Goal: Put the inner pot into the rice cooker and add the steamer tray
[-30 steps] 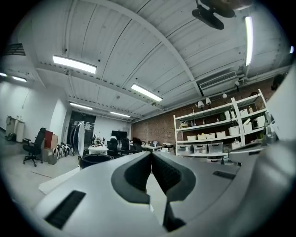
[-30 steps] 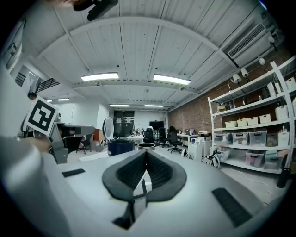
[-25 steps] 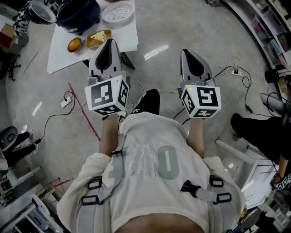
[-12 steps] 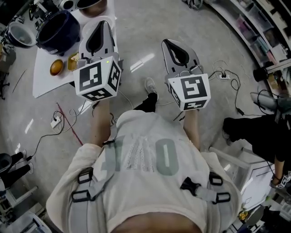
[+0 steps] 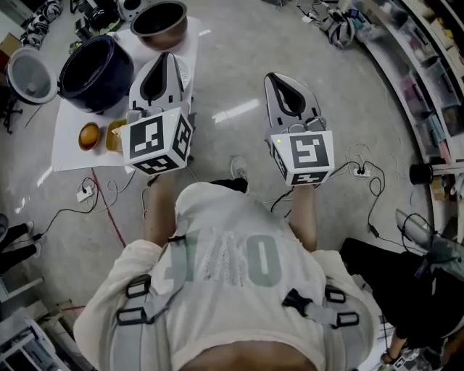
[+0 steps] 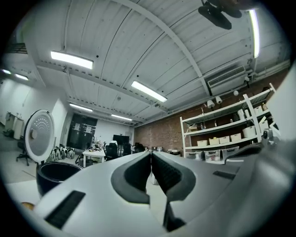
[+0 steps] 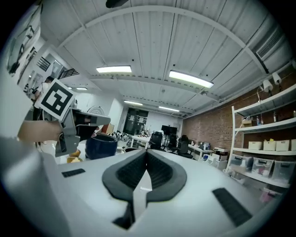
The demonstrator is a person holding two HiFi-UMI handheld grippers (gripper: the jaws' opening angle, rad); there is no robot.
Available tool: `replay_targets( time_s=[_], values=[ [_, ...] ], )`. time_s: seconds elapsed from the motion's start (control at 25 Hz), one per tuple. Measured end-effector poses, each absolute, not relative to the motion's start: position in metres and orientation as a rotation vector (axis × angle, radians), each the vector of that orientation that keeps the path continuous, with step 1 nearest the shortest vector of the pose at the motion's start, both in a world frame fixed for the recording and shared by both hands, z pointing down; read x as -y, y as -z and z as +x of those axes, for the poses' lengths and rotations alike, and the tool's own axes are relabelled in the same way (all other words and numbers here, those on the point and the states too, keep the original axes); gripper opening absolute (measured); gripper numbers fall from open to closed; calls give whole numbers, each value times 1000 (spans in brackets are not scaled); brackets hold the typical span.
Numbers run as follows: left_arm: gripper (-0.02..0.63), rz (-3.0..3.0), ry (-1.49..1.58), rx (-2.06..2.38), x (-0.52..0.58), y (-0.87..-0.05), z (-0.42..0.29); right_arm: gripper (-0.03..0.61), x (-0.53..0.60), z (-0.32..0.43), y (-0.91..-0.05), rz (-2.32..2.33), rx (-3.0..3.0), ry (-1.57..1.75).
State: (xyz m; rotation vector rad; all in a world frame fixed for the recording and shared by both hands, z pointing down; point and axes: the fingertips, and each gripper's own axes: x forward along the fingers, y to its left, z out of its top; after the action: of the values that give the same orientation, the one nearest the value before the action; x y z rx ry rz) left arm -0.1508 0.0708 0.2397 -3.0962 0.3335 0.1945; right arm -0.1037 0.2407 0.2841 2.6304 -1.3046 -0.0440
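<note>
The dark blue rice cooker [image 5: 94,72] stands on a white-covered table [image 5: 69,153] at the upper left, its lid [image 5: 29,74] tipped open. The metal inner pot [image 5: 158,19] sits behind it on the same table. My left gripper [image 5: 167,55] is shut and empty, held level over the table's right edge beside the cooker. My right gripper [image 5: 278,75] is also shut and empty, over the bare floor to the right. The left gripper view shows the cooker [image 6: 58,172] low at the left. The right gripper view shows the cooker [image 7: 101,146] past the left gripper [image 7: 69,122]. The left gripper hides most of a white round piece.
Two small orange dishes [image 5: 88,135] sit at the table's near edge. Cables and a power strip [image 5: 85,193] trail over the concrete floor. Shelving [image 5: 428,65] lines the right side, and a chair base [image 5: 14,239] stands at the left.
The person has walked toward the table. Cooker and pot have come further into the head view. Both shut grippers travelled forward with the body, and the left now reaches the table edge.
</note>
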Motion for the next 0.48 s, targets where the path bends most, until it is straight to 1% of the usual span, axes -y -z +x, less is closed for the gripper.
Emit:
replay_targets(
  time_s=[0.28,0.48],
  values=[
    [23,-3075,-194,-534,-25,-240,-67,8,-191,3,-275,2538,1465,52],
    [23,-3056,-160,-628,-3,-251,-39,8,-152,40,-288,2465,1596,-1]
  ],
)
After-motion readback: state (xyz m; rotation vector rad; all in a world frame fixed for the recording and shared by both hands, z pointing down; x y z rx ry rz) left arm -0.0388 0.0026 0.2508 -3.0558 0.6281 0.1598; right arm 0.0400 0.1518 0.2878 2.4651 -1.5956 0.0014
